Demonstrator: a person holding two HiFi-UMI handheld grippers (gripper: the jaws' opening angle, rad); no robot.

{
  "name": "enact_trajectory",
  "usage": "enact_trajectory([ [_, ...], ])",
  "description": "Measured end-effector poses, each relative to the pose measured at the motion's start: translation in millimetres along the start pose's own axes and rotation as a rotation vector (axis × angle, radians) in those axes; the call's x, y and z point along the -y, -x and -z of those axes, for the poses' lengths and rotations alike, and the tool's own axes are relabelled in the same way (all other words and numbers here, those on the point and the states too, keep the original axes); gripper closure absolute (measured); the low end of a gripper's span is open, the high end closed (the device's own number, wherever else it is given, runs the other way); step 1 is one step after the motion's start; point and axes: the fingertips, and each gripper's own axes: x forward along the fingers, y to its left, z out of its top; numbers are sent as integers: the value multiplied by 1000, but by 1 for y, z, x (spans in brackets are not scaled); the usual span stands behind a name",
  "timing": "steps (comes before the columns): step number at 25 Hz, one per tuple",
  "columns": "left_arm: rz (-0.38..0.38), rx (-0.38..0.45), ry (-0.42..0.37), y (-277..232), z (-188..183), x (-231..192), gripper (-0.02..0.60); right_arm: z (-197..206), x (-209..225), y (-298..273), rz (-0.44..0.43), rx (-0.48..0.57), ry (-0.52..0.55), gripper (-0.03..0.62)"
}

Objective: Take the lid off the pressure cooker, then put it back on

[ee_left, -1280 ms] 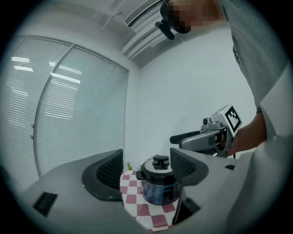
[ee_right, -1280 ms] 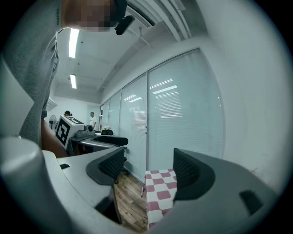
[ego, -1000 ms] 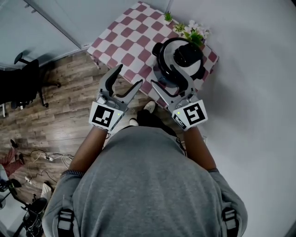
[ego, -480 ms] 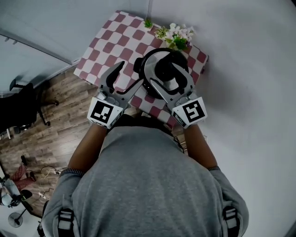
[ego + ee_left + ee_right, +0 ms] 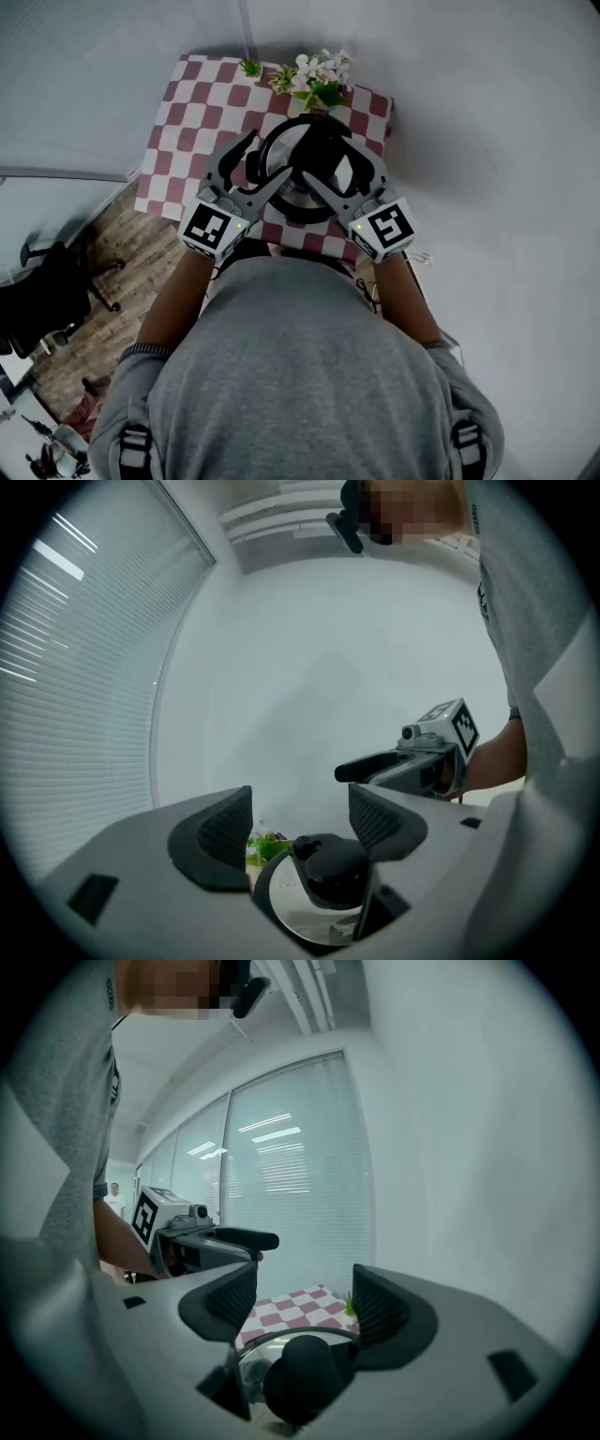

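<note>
Red-and-white checked cloth covers the table [image 5: 178, 112], and the pressure cooker [image 5: 292, 202] sits near its front edge, closer to the right corner than the left. A bunch of flowers [image 5: 314, 80] stands behind it at the far edge.

Progress-wise, we reckon we're right at the start. The lid [image 5: 281, 150] looks to be sitting on the pot with its black knob [image 5: 323, 150] on top, so nothing has come off yet. Both halves of the job are left: lift it off, then seat it back on. Whether it needs a twist to unlock first, we can't tell from here.

Now the jaws, left to right. The left gripper [image 5: 265, 157] hangs over the left side of the lid with its jaws wide apart. In the left gripper view the knob shows low down in the gap between the pads, but they don't press on it, so it holds nothing. The right gripper [image 5: 330, 161] is over the right side of the lid, jaws just as wide. In its own view the knob again sits below and between the pads, untouched as far as we can see. So both are lined up around the knob from either side, neither has clamped on anything, and the next step is probably closing in on the lid.
</note>
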Motion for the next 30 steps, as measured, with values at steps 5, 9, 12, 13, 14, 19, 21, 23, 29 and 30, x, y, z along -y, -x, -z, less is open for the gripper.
enact_trajectory([
  [5, 240, -89, -54, -26, 21, -1, 250, 16, 14, -6, 85, -73, -80, 267],
  [9, 405, -153, -87, -39, 37, 0, 250, 34, 18, -11, 126, -140, -123, 260],
  [12, 517, -193, -129, -48, 45, 5, 250, 45, 19, -10, 151, -197, -143, 260],
  [13, 550, -206, -143, -50, 48, 7, 250, 50, 19, -9, 156, -216, -149, 260],
  [14, 581, -219, -157, -52, 50, 9, 249, 53, 19, -9, 159, -234, -152, 260],
  [19, 731, -321, -232, -55, 70, 23, 249, 70, 14, -8, 145, -334, -153, 260],
  [21, 790, -369, -275, -53, 82, 30, 249, 77, 14, -8, 138, -378, -147, 260],
  [23, 847, -409, -319, -52, 92, 37, 249, 81, 15, -7, 133, -410, -140, 260],
  [29, 953, -514, -418, -51, 113, 45, 250, 93, 10, -13, 43, -526, -129, 258],
  [30, 963, -527, -430, -52, 116, 46, 249, 97, 8, -13, 25, -556, -126, 258],
])
